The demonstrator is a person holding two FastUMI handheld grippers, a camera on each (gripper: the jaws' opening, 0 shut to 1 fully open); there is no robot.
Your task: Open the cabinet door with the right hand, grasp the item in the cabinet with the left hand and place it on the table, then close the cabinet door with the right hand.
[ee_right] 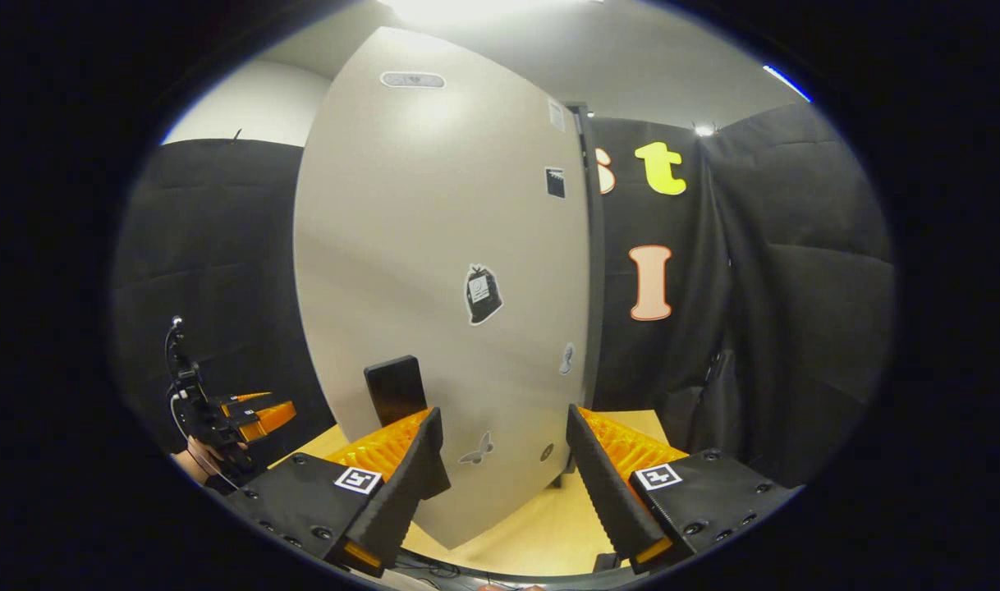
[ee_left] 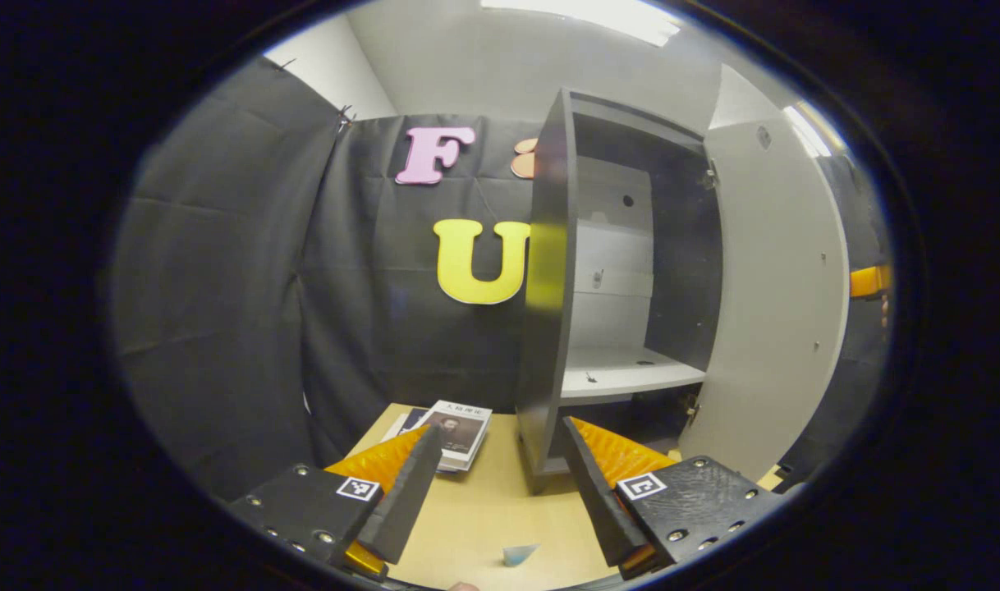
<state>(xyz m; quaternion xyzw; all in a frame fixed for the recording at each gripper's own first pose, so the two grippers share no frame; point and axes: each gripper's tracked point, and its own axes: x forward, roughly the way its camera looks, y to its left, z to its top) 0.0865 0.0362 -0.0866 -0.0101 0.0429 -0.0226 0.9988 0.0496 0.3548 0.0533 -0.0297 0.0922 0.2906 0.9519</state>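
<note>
Left gripper view: the left gripper [ee_left: 496, 484] is spread and empty above the pale wooden table [ee_left: 483, 517]. Just ahead, the tall grey cabinet [ee_left: 545, 287] stands open — its shelf [ee_left: 631, 373] is bare. The thin white booklet [ee_left: 459, 431], apparently the item, lies flat beyond the left finger.

Right gripper view: the right gripper [ee_right: 504, 480] is spread, the grey cabinet door [ee_right: 442, 271] directly ahead. Closing seems next — push flat and steadily.

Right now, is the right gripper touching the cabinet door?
Cannot tell. In the right gripper view the right gripper stands open before the cabinet door, its fingers overlapping the door's lower edge, with no contact or gap plainly shown.
</note>
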